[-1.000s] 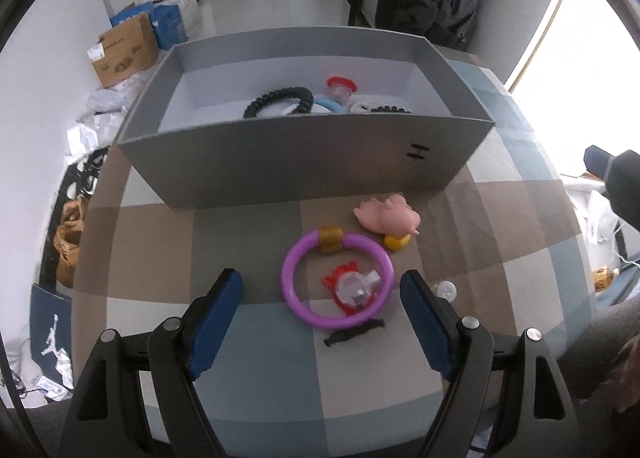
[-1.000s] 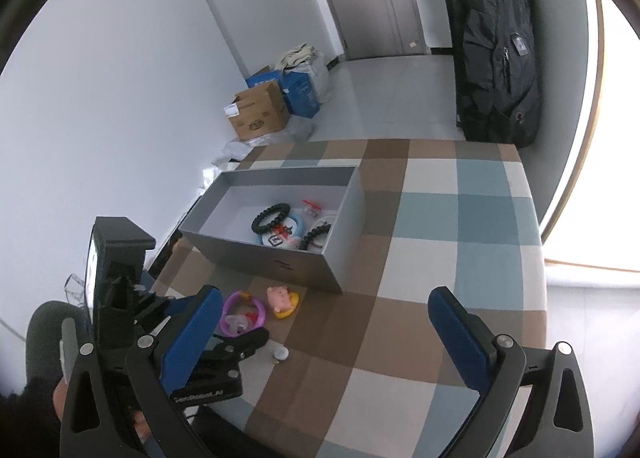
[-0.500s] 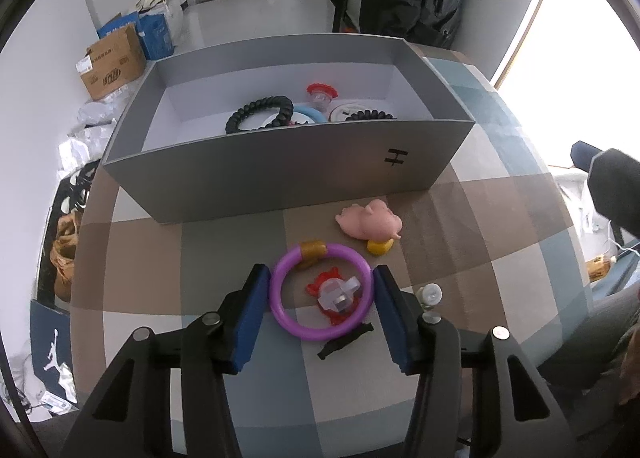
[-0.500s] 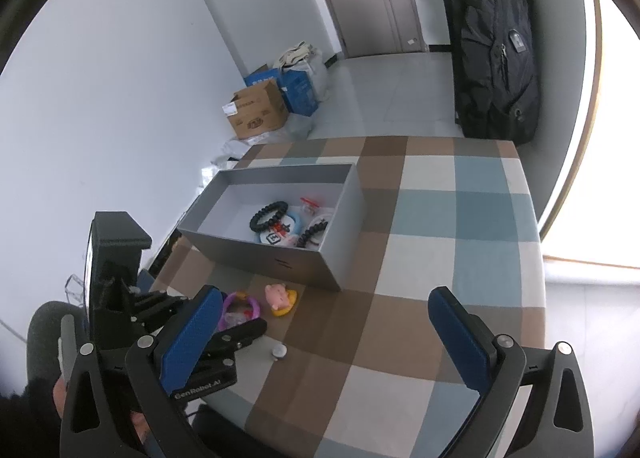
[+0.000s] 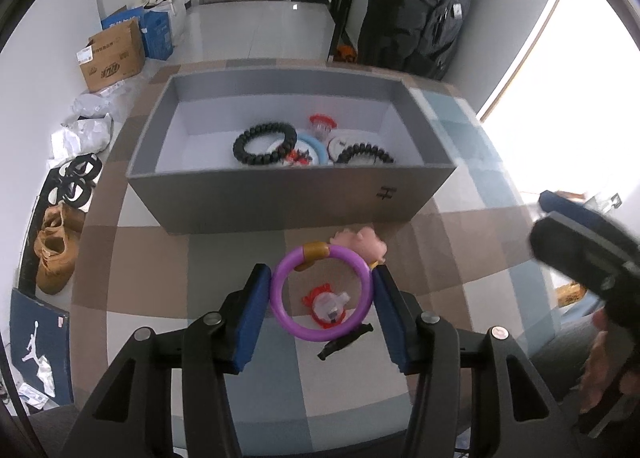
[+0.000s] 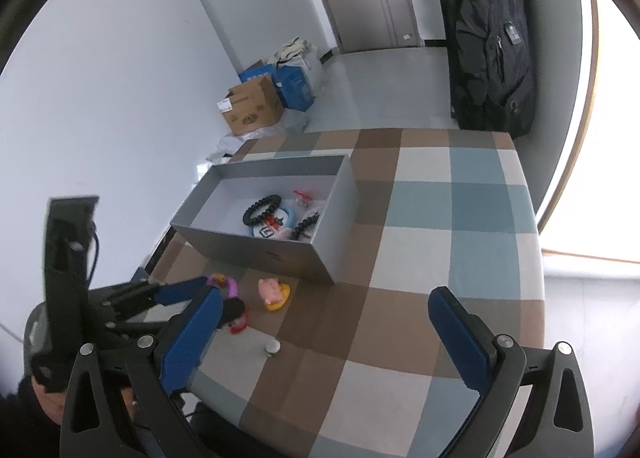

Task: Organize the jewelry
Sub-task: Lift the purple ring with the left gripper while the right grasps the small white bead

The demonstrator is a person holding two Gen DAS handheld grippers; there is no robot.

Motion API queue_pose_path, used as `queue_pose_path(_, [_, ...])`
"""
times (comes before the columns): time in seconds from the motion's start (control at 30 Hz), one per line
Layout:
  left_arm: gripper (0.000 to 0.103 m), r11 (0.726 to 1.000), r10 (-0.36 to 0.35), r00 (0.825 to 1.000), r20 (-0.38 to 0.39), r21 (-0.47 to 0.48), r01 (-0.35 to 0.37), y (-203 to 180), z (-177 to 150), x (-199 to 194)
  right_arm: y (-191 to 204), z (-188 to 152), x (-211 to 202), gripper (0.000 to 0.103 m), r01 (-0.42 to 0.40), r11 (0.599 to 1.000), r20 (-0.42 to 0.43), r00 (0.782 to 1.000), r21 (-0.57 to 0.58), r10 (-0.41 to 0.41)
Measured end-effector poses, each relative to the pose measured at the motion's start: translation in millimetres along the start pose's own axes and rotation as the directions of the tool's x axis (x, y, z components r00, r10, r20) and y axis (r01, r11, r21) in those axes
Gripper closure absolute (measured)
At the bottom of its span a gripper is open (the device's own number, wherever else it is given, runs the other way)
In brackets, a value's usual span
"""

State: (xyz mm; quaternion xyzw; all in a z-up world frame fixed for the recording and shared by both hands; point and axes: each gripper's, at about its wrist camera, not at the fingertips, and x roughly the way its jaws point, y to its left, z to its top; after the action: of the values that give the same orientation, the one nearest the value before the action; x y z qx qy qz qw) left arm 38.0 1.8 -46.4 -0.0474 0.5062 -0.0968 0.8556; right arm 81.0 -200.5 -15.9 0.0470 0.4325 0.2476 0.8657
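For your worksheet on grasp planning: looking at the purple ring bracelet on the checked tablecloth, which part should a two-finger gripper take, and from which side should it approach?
Grip the purple ring bracelet across its outer rim, one pad on each side, coming from above and the near edge. It lies flat, so its round sides are free; the left gripper already clasps it this way. Avoid the gold bead at the far side.

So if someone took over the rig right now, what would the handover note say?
Left gripper: its jaws have just been closing and now clamp the purple bracelet from both sides, near the table.
Right gripper: open, empty, hovering over the checked table.
Done: two black bead bracelets and other pieces lie in the grey box.
Left: lift the purple bracelet into the box, then the red charm, pink pig piece, black clip and small white item.
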Motion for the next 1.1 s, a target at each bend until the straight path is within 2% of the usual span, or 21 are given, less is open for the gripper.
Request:
queue_pose_path(0.17, [0.057, 0.999, -0.035, 0.998, 0.053, -0.032, 0.037, 4, 5, -16, -5, -3, 5, 0.000, 0.008, 1.000, -0.025, 1.000, 0.017, -0.008])
queue_pose_path(0.33, [0.057, 0.991, -0.080, 0.988, 0.130, -0.093, 0.092, 17, 12, -38, -5, -8, 12, 0.000, 0.015, 1.000, -0.056, 0.998, 0.016, -0.014])
queue_pose_path(0.53, [0.057, 0.959, -0.155, 0.972, 0.175, -0.211, 0.191, 47, 21, -48, 9, -18, 24, 0.003, 0.034, 0.998, -0.097, 0.995, -0.051, -0.038])
queue_pose_path(0.7, [0.057, 0.927, -0.197, 0.953, 0.229, -0.273, 0.257, 62, 23, -56, 24, -27, 34, 0.016, 0.027, 0.992, -0.126, 0.991, -0.127, -0.043])
queue_pose_path(0.83, [0.057, 0.930, -0.188, 0.947, 0.262, -0.262, 0.257, 63, 24, -64, 34, -33, 42, 0.026, 0.007, 0.985, -0.151, 0.988, -0.170, -0.033])
queue_pose_path(1.03, [0.057, 0.920, -0.204, 0.945, 0.256, -0.281, 0.275, 72, 23, -62, 47, -40, 55, 0.053, 0.029, 0.973, -0.180, 0.981, -0.227, -0.071])
queue_pose_path(1.1, [0.057, 0.920, -0.202, 0.945, 0.259, -0.281, 0.274, 74, 24, -62, 49, -41, 57, 0.068, 0.018, 0.973, -0.189, 0.980, -0.229, -0.063])
